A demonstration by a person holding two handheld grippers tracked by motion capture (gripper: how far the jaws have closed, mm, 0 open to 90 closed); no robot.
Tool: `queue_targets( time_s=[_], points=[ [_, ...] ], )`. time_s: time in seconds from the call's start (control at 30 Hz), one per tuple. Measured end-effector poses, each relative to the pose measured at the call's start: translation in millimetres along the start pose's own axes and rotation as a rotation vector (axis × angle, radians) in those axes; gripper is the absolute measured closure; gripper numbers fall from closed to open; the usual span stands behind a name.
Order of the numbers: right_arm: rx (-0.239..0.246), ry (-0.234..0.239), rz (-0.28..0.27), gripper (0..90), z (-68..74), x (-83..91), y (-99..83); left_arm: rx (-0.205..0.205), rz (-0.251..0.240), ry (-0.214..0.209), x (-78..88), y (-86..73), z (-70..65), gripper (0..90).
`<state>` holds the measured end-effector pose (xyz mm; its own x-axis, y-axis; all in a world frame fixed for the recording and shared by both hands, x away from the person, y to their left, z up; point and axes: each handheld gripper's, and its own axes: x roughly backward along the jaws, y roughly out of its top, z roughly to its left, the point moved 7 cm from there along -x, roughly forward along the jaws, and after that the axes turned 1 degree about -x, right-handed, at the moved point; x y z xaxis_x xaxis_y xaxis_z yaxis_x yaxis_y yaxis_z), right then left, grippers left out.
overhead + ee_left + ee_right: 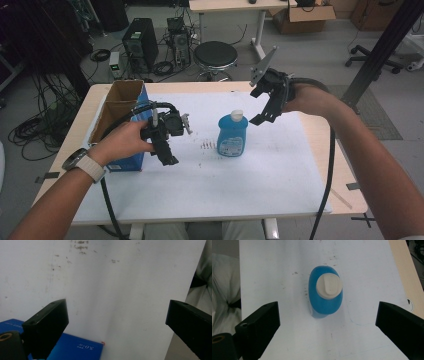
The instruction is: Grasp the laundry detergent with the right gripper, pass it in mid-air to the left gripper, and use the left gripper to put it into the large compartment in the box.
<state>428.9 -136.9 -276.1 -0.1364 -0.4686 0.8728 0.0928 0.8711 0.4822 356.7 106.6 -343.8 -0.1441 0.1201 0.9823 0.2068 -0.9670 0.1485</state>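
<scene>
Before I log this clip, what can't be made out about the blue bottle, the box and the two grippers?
- Blue bottle: label print too small in the high view; the right gripper view looks down on its cap, hiding the label.
- Blue box: inside hidden by its walls in the high view; cut off by the bottom edge in the left gripper view.
- Left gripper: jaw gap is hard to read in the high view.
- Right gripper: same there.

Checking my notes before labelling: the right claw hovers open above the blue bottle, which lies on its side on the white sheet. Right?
Not quite. The blue bottle stands upright, cap up, as the high view shows. The right claw does hover open above it, over the white sheet.
</scene>
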Motion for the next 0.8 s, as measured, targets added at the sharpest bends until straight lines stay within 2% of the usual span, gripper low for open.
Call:
queue_targets(
  time_s=[0.37,0.8],
  points=[
    [0.001,0.006,-0.042,4.9,-6.2,-11.0,-9.8,0.008,-0.008,0.000,1.2,-0.5,-0.3,5.1],
    [-0.023,0.014,-0.094,4.7,-11.6,-24.0,-22.8,0.017,-0.013,-0.005,-3.4,0.6,1.0,5.1]
  ],
)
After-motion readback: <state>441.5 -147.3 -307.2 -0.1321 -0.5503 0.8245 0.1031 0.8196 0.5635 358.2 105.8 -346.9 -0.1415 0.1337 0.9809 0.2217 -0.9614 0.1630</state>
